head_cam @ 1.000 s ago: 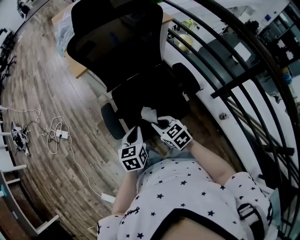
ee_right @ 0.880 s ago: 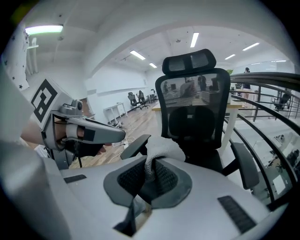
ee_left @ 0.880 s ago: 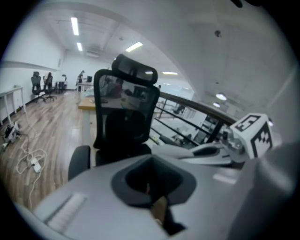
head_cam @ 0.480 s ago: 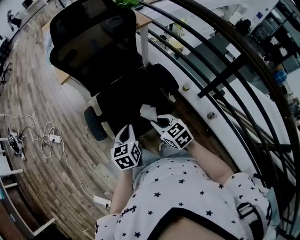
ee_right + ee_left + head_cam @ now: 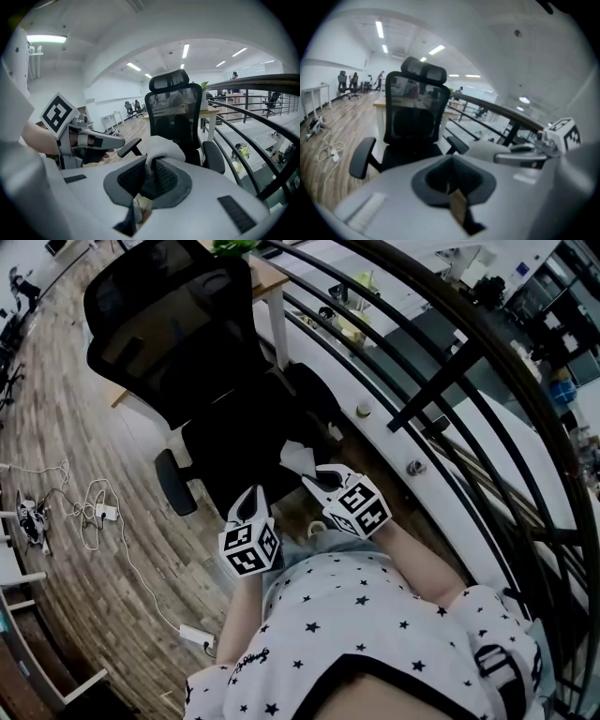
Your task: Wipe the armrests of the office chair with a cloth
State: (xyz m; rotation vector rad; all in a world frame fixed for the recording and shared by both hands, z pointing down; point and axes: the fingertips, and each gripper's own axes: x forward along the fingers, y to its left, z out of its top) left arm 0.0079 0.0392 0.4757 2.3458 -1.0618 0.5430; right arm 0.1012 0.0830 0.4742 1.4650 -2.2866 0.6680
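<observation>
I am holding the right gripper (image 5: pixel 317 482) with its jaws pinching a white cloth (image 5: pixel 300 457), which is bunching up above the pads in the right gripper view. I am holding the left gripper (image 5: pixel 251 505) just beside it with its jaws pressed together and nothing between them. Both grippers are hovering in front of the seat edge of the black office chair (image 5: pixel 178 343), apart from it, with the cloth touching neither armrest. The chair is facing me, mesh back upright with the headrest on top. The floor-side armrest (image 5: pixel 172 482) is projecting over bare wood floor (image 5: pixel 66 418), with open room along its outer edge. The railing-side armrest (image 5: pixel 314 390) is sitting near the black railing (image 5: pixel 450 381), whose curved bars are running close along that side and past my right arm, leaving a narrower passage there. A light-topped desk (image 5: pixel 267 277) is standing behind the chair back, near it. White cables (image 5: pixel 94 512) are lying in loose loops on the floor, well apart from the chair and out toward the left edge of the head view.
</observation>
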